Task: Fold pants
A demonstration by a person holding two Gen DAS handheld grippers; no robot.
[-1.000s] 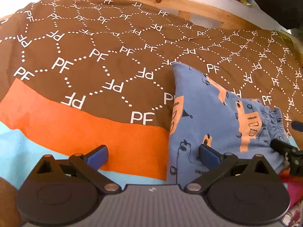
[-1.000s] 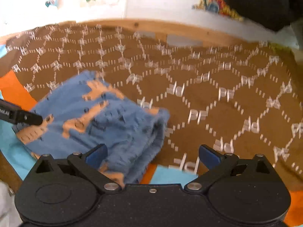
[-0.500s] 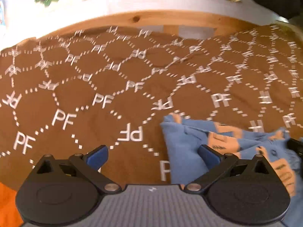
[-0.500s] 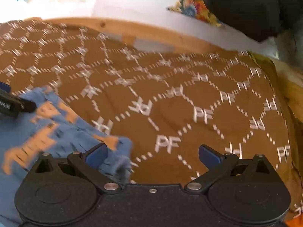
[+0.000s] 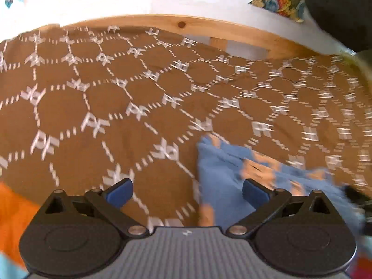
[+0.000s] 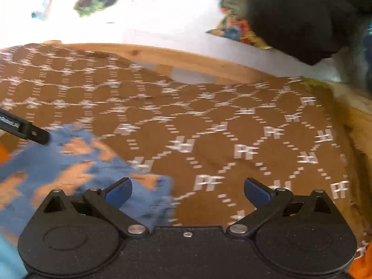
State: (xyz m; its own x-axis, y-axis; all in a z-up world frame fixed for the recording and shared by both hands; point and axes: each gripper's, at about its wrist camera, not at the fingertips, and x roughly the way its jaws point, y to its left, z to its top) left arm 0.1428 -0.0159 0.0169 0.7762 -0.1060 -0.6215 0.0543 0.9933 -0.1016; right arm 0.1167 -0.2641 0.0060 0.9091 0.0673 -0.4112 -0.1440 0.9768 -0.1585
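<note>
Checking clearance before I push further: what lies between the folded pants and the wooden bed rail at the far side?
Only bare brown patterned blanket; nothing sits between the pants and the wooden rail. The right wrist view shows it best.

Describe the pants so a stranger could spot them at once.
Start at the brown blanket with the white PF lattice, spread below a wooden rail. The pants lie on it as a folded bundle. They are the only blue fabric with orange prints there.
</note>
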